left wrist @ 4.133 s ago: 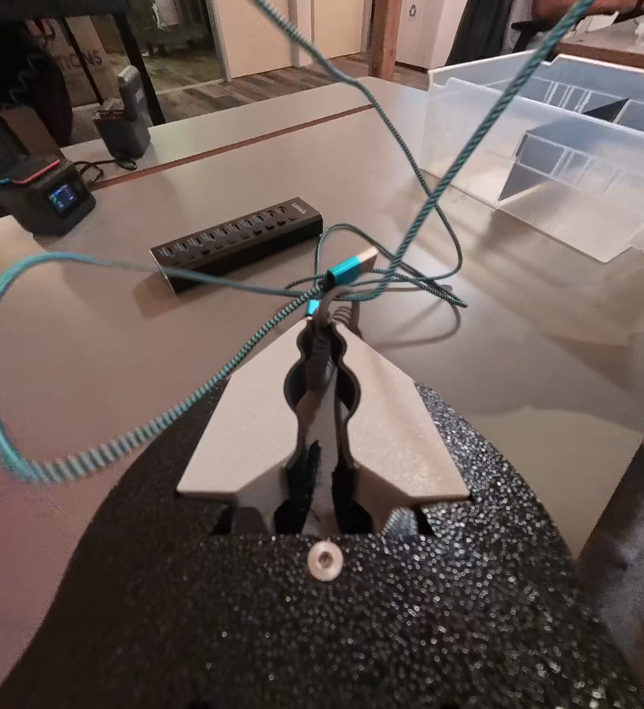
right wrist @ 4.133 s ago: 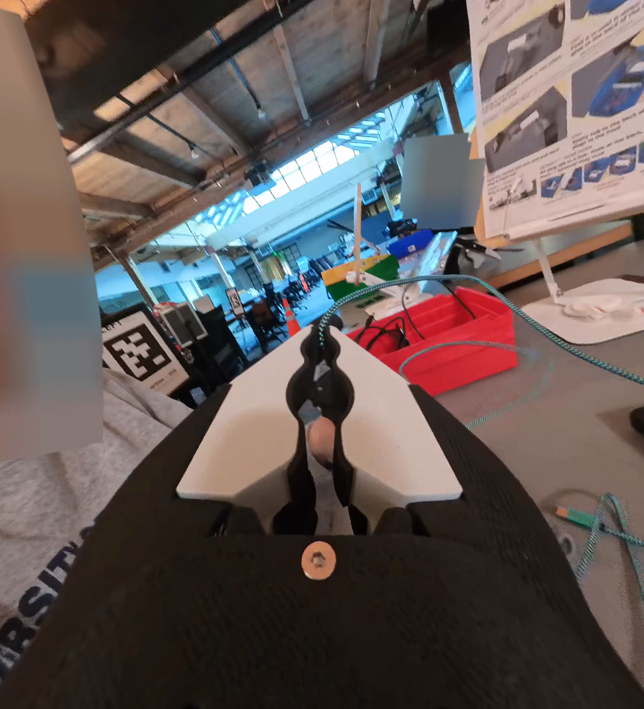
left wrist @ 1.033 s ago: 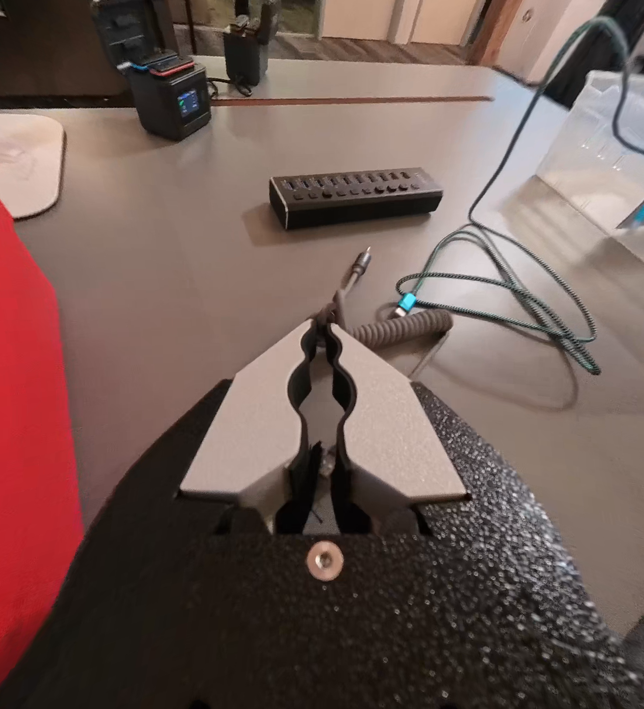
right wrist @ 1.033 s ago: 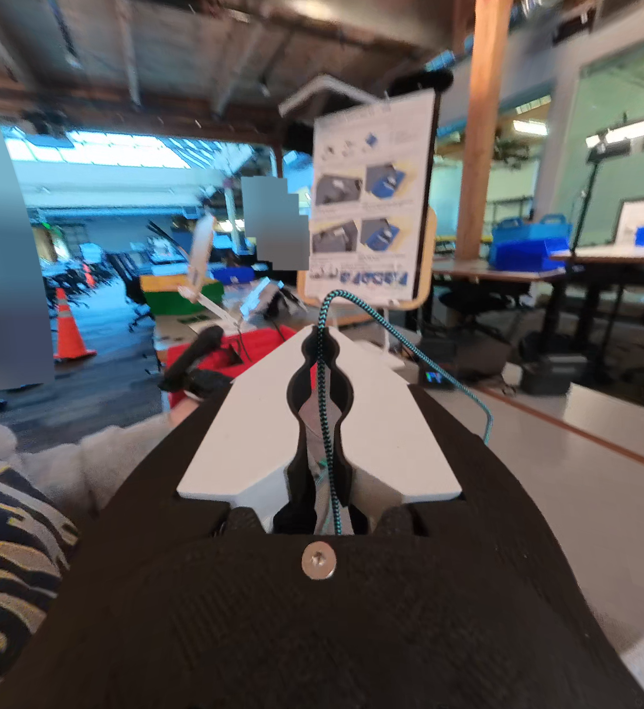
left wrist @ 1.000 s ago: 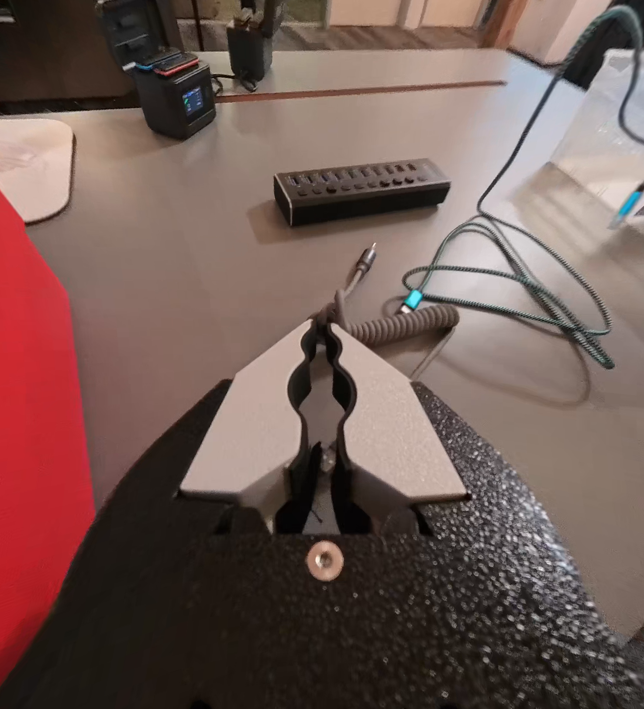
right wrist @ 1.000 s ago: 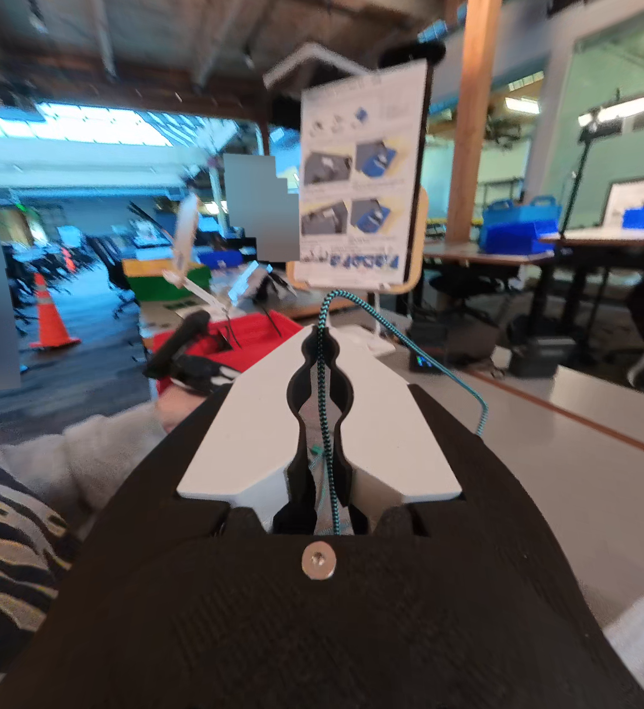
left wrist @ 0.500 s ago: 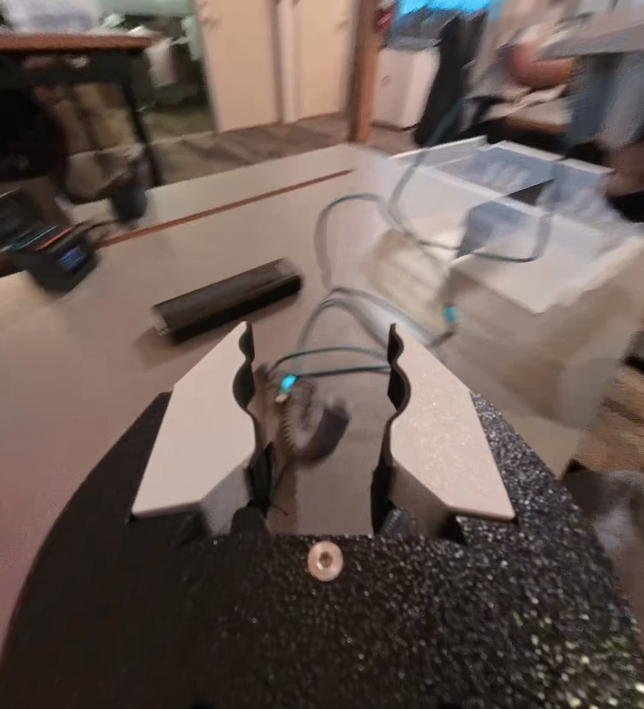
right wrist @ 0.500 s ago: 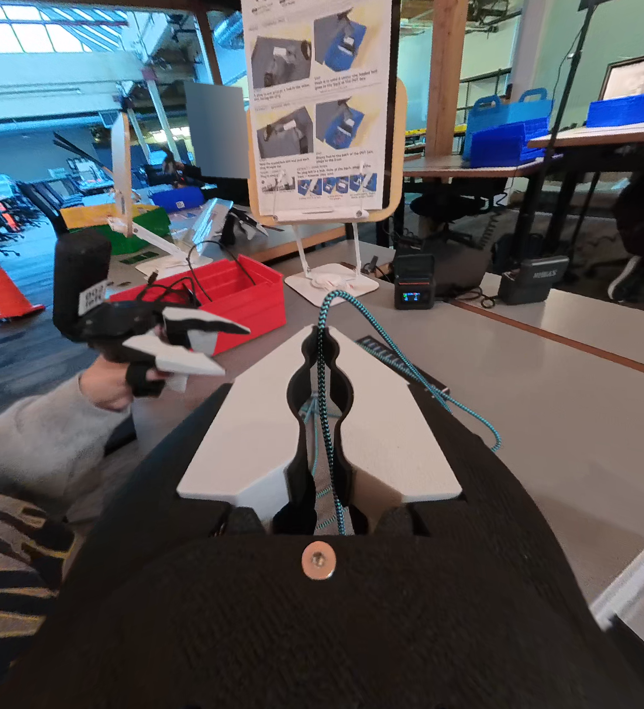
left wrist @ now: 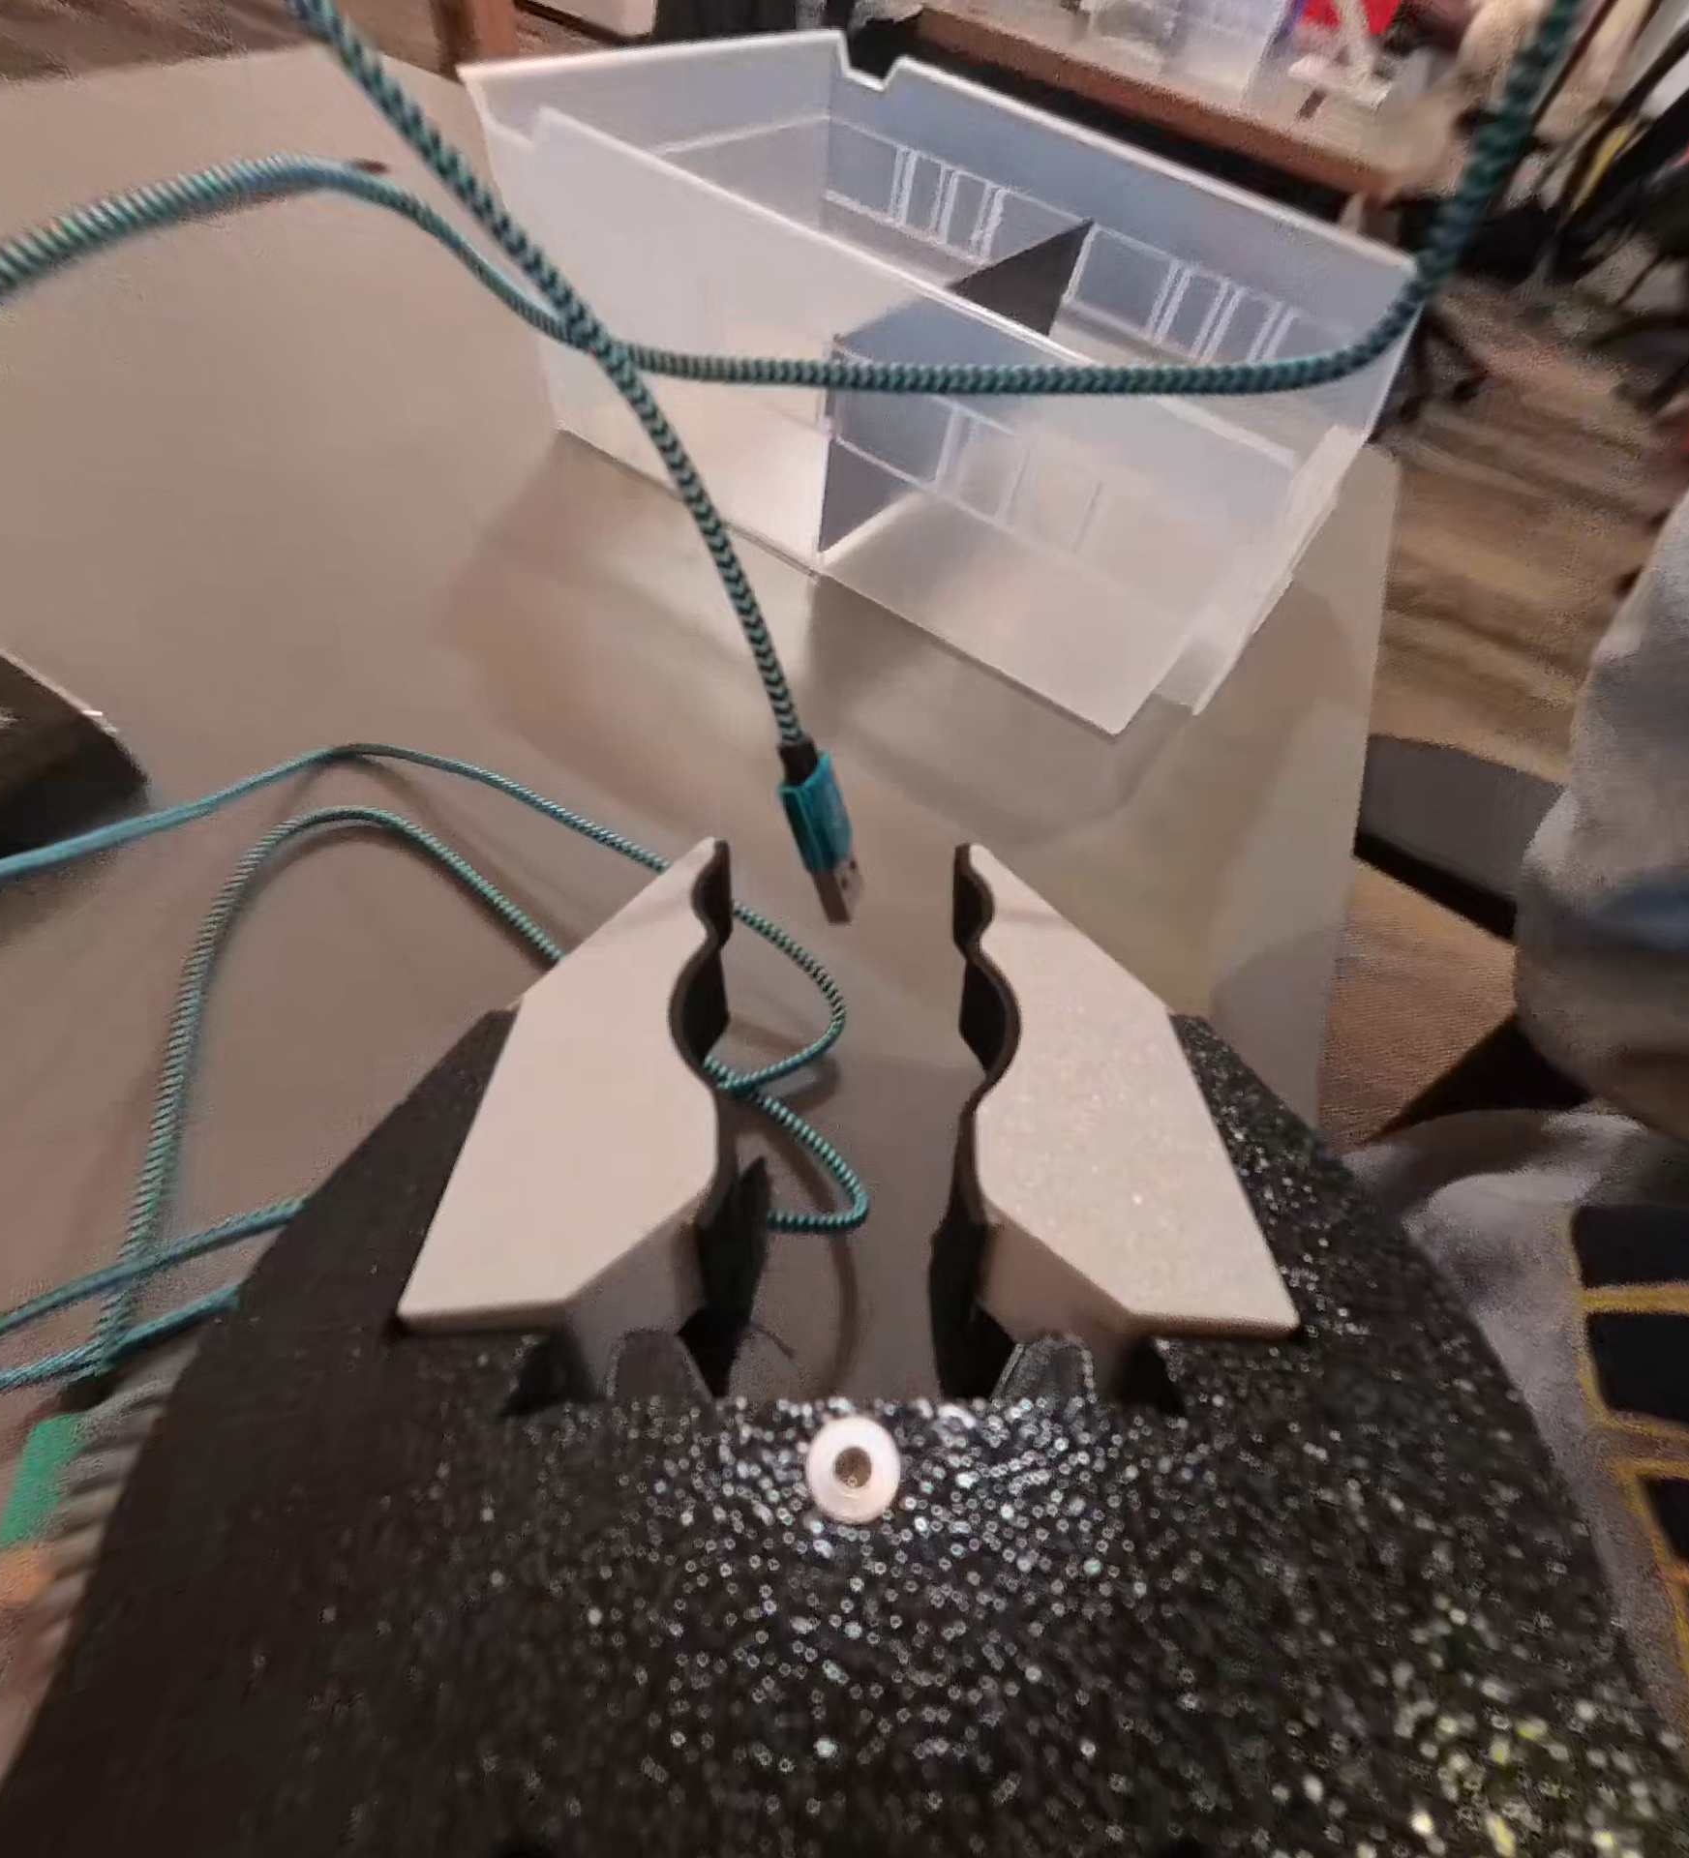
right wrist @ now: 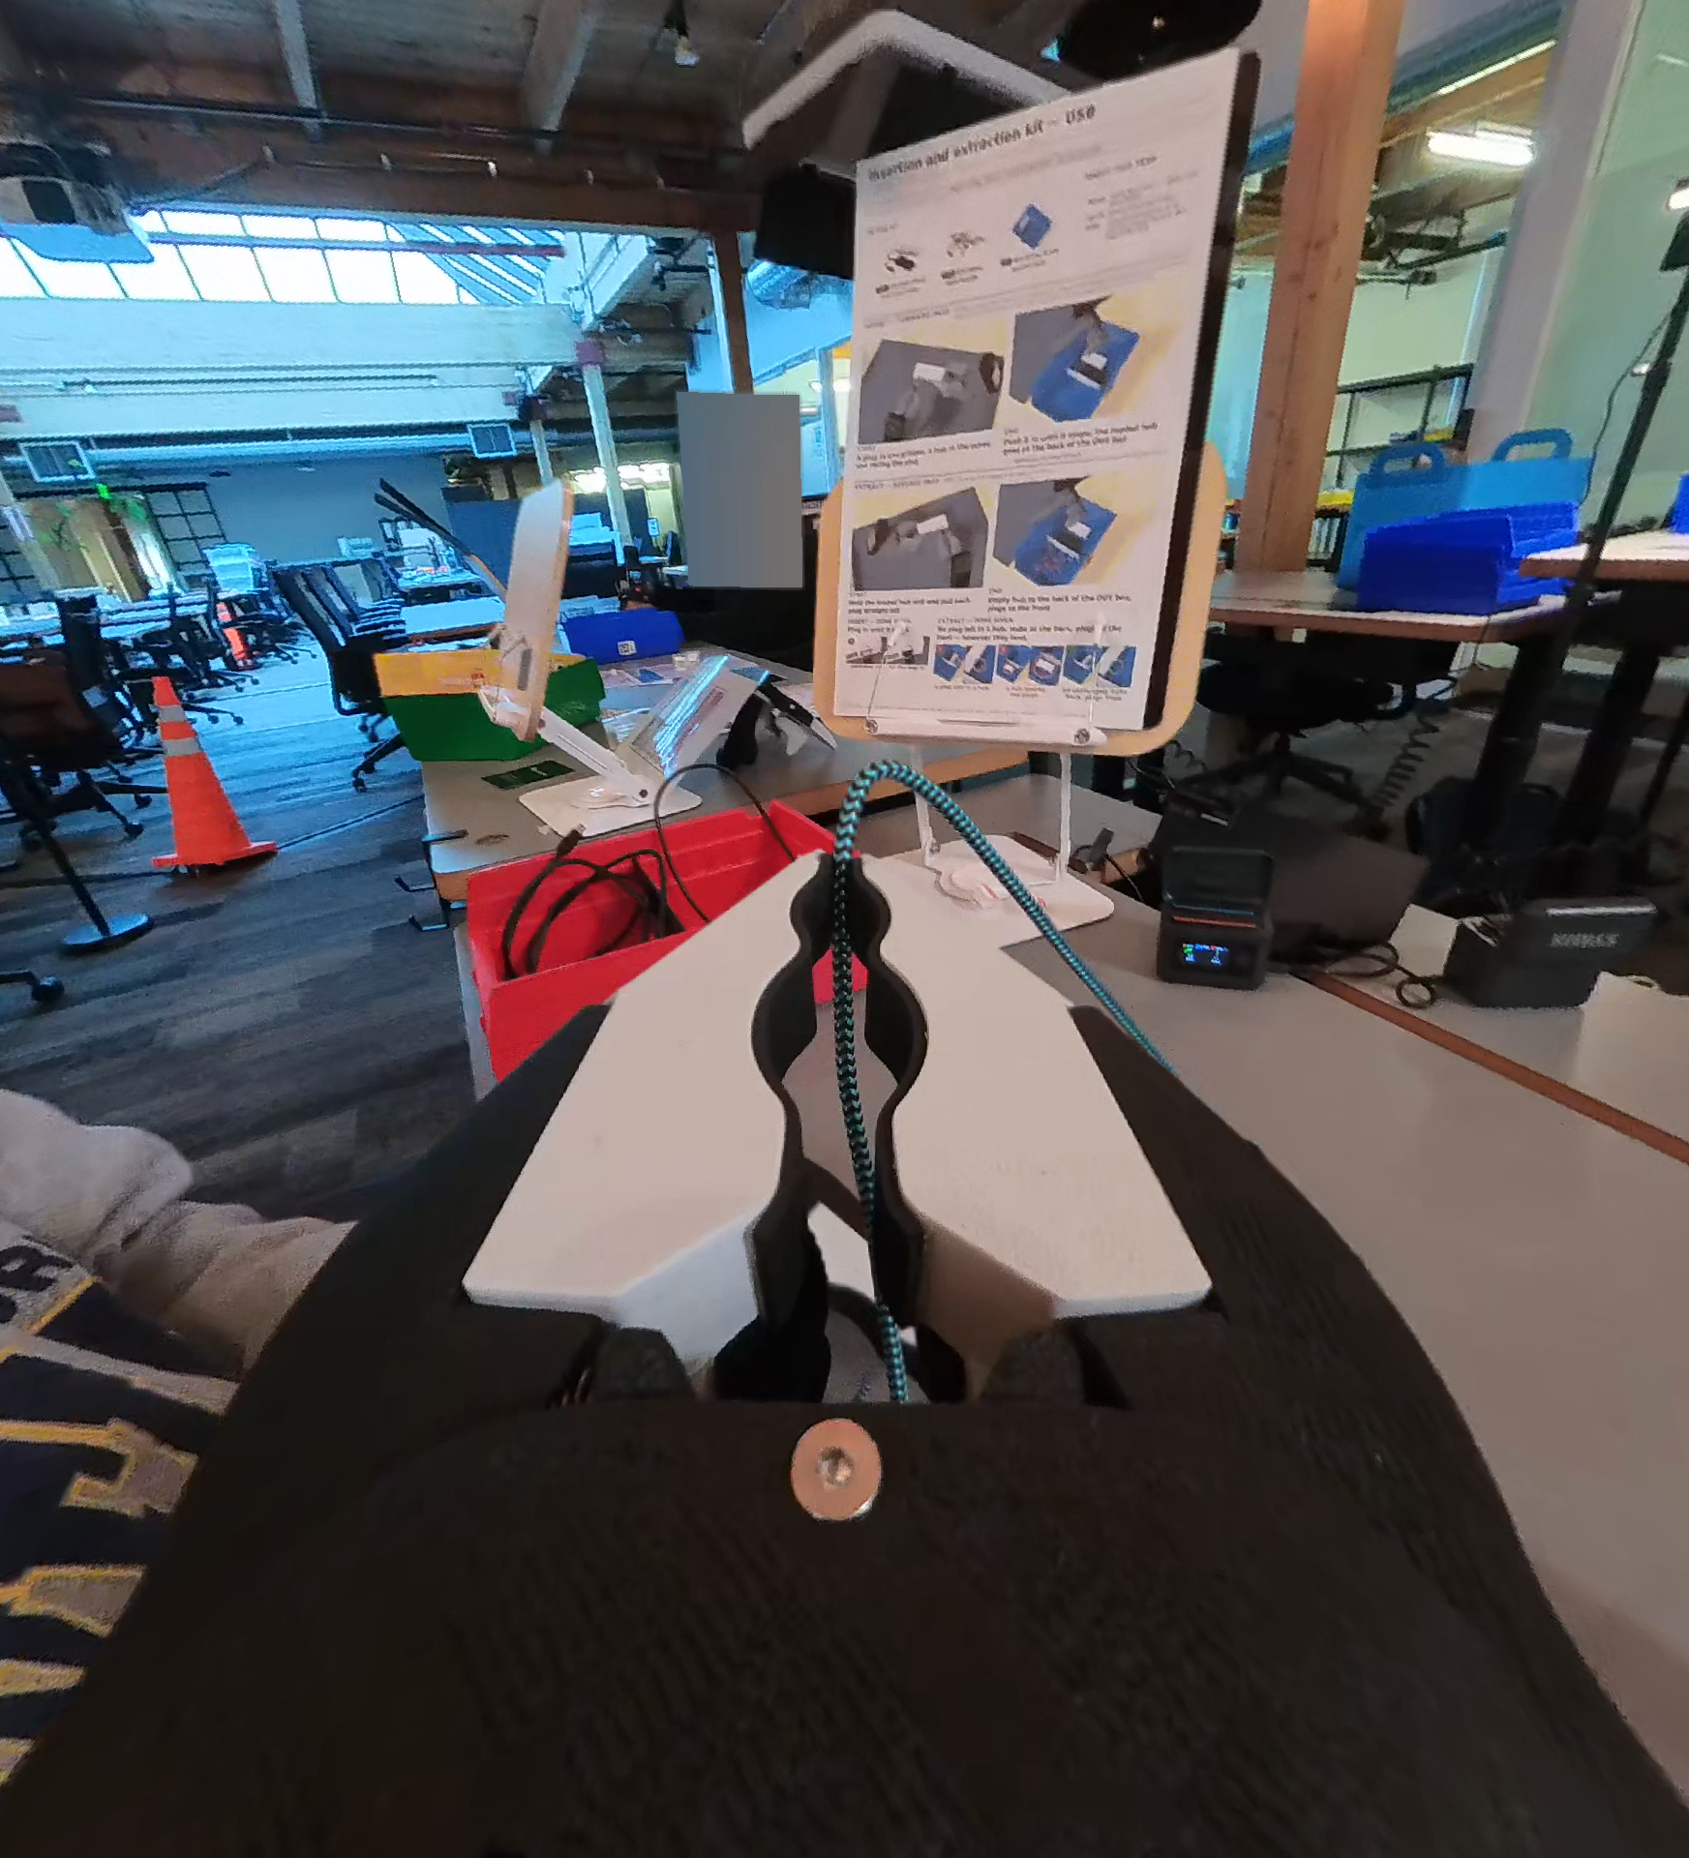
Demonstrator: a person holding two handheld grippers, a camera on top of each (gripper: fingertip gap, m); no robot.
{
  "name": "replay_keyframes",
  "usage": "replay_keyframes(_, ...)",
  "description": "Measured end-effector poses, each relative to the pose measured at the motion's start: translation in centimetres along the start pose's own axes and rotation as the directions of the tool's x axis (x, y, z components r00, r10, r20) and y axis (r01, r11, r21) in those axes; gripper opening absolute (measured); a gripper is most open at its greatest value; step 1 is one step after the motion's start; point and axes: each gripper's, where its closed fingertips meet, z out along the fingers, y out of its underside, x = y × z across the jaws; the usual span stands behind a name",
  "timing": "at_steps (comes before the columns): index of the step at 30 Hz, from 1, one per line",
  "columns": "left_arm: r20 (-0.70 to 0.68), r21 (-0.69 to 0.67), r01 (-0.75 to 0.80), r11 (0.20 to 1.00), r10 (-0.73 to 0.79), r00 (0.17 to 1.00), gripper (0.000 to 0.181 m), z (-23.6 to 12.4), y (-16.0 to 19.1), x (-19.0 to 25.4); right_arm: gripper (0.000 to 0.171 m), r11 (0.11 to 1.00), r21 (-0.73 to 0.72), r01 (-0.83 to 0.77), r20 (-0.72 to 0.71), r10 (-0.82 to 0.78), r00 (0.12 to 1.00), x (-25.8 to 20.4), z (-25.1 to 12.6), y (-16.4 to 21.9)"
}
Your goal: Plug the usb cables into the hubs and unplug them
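My left gripper (left wrist: 840,870) is open and empty. The teal USB plug (left wrist: 820,834) of the teal braided cable (left wrist: 679,442) hangs in the air just ahead of its fingertips, between them. More of that cable lies in loops on the grey table (left wrist: 217,452). The end of the black USB hub (left wrist: 5,744) shows at the left edge. My right gripper (right wrist: 845,865) is shut on the teal braided cable (right wrist: 855,1056), held high above the table; the cable arcs out past its tips and down to the right.
A clear plastic bin (left wrist: 971,332) with dividers stands at the table's far right corner. In the right wrist view a red bin (right wrist: 619,905) of black cables, an instruction sheet on a stand (right wrist: 1021,422) and a small black device (right wrist: 1212,930) stand on the table. A person's sleeve (left wrist: 1665,764) is at the right. The tips of one gripper are about 20 cm away from the tips of the other. The black USB hub (left wrist: 5,744) lies some 15 cm from my left tips, 30 cm from my right tips.
My left gripper let go of the coiled grey cable, opened and swung right toward the hanging teal plug. My right gripper kept the teal cable and tilted its view up and down.
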Motion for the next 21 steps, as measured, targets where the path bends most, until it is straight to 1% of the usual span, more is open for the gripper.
replay_keyframes(1, -0.031, 0.009, 0.031, 0.999, -0.031, 0.999, 0.035, 0.4, -0.1, 0.2, 0.000, 1.000, 0.003, 0.010, 0.000, -0.010, 1.000, -0.2, -0.1, -0.3)
replay_keyframes(4, -0.156, 0.034, 0.076, 0.997, -0.070, 0.985, 0.015, 0.7, -0.4, 1.6, 0.000, 0.999, 0.011, 0.035, -0.021, -0.034, 0.999, -0.2, -0.9, -0.9)
replay_keyframes(6, -0.183, 0.014, 0.079, 0.997, -0.075, 0.980, 0.002, 0.5, -0.1, 1.9, 0.000, 0.999, 0.008, 0.046, -0.071, -0.045, 0.996, 0.7, -1.7, -1.0)
replay_keyframes(7, -0.166, 0.001, 0.062, 0.998, -0.060, 0.984, 0.002, 0.3, 0.1, 1.7, 0.000, 0.999, -0.003, 0.050, -0.109, -0.050, 0.993, 1.5, -2.2, -0.7)
replay_keyframes(10, -0.057, -0.046, -0.026, 0.999, 0.023, 0.998, 0.001, -1.5, 0.7, 0.2, 0.000, 0.995, -0.100, 0.032, -0.253, -0.056, 0.966, 4.7, -4.1, 1.4)
replay_keyframes(12, 0.063, -0.086, -0.116, 0.989, 0.122, 0.991, 0.001, -3.4, 0.6, -1.6, 0.001, 0.981, -0.192, -0.002, -0.264, -0.049, 0.963, 5.5, -5.0, 3.6)
replay_keyframes(15, 0.248, -0.174, -0.250, 0.952, 0.288, 0.925, 0.001, -7.2, -0.1, -4.5, 0.025, 0.948, -0.317, -0.003, -0.270, -0.088, 0.959, 5.6, -6.2, 6.3)
replay_keyframes(18, 0.365, -0.264, -0.321, 0.910, 0.402, 0.840, 0.001, -10.7, -0.7, -6.8, 0.042, 0.913, -0.398, 0.083, -0.307, -0.219, 0.926, 5.7, -6.9, 7.3)
replay_keyframes(20, 0.393, -0.329, -0.356, 0.875, 0.470, 0.791, 0.001, -12.4, -0.6, -7.8, 0.051, 0.898, -0.392, 0.202, -0.324, -0.340, 0.883, 5.1, -6.7, 6.2)
replay_keyframes(21, 0.407, -0.360, -0.362, 0.860, 0.494, 0.768, 0.001, -13.0, -0.6, -8.3, 0.055, 0.884, -0.377, 0.276, -0.311, -0.401, 0.862, 4.4, -6.4, 5.5)
